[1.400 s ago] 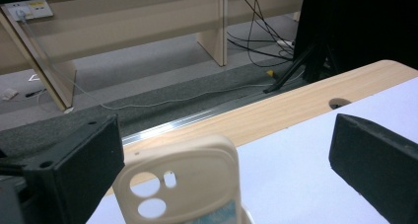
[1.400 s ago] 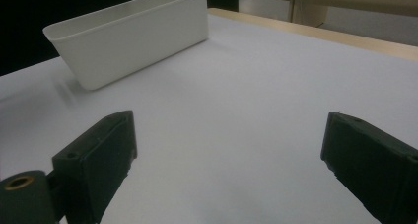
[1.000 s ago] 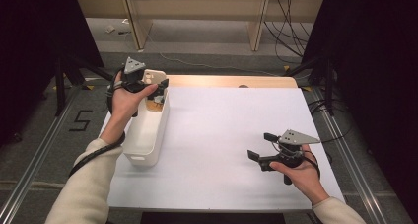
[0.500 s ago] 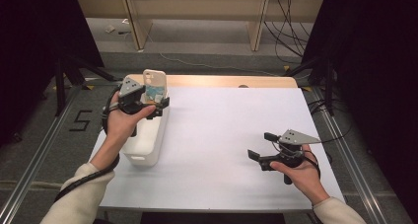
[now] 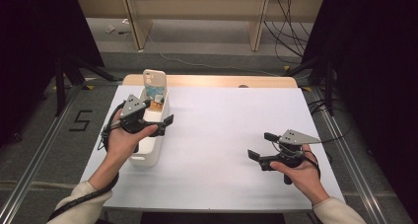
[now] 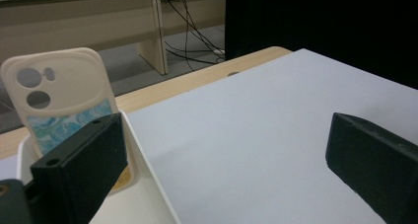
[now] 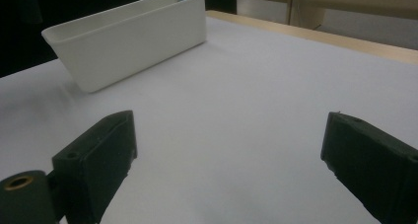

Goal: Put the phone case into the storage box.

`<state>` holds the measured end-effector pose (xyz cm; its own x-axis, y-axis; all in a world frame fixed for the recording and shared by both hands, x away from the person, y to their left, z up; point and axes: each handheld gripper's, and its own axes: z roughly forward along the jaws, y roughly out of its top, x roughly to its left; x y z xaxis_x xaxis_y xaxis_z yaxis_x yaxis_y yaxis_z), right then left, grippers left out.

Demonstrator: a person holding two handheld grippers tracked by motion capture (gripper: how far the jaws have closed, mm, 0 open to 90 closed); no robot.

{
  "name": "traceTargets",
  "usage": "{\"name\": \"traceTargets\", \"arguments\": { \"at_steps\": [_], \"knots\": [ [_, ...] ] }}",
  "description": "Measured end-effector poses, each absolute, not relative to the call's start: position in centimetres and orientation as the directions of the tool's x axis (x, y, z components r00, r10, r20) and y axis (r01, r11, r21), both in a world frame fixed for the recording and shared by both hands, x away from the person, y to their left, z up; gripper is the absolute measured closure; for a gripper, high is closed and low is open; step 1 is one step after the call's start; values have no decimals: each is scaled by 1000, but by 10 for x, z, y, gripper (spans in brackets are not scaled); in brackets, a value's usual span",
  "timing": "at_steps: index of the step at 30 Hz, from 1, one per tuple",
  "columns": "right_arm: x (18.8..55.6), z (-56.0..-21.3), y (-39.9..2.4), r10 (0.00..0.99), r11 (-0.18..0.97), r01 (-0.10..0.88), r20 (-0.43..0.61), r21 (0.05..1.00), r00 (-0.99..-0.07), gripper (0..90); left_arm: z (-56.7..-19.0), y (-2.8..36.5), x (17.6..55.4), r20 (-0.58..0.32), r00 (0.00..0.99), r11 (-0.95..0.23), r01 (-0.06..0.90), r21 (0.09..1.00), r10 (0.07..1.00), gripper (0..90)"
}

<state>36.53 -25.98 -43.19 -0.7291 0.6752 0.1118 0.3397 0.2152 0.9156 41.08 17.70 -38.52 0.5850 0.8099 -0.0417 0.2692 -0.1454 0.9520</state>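
A cream phone case [image 5: 154, 84] with a blue wave print stands upright at the far end of a long white bin [image 5: 146, 154] on the left of the table. My left gripper [image 5: 165, 126] hovers open over the bin's middle, a short way nearer than the case, with nothing between its jaws. In the left gripper view the case [image 6: 59, 100] rises behind the left jaw, above the bin rim [image 6: 148, 160]. My right gripper [image 5: 261, 145] is open and empty, low over the white sheet at the right. The right gripper view shows the bin [image 7: 133, 36] farther off.
A small tan item [image 5: 156, 104] lies in the bin below the case. The white sheet [image 5: 226, 120] covers the table, with a wooden strip [image 5: 212, 81] along the far edge. Cables and bench legs stand on the floor beyond.
My left gripper has drawn back from the bin's far end toward the person. The phone case now stands there free of the jaws. The right gripper has stayed put.
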Motion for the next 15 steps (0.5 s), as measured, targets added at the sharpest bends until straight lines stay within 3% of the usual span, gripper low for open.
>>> {"name": "traceTargets", "arguments": {
  "at_steps": [15],
  "knots": [
    [365, -431, -260, 671, 218, 333, 107, 917, -734, 77, -399, 177, 384, -35, 604, -154, 259, 954, 796, 15]
  ]
}}
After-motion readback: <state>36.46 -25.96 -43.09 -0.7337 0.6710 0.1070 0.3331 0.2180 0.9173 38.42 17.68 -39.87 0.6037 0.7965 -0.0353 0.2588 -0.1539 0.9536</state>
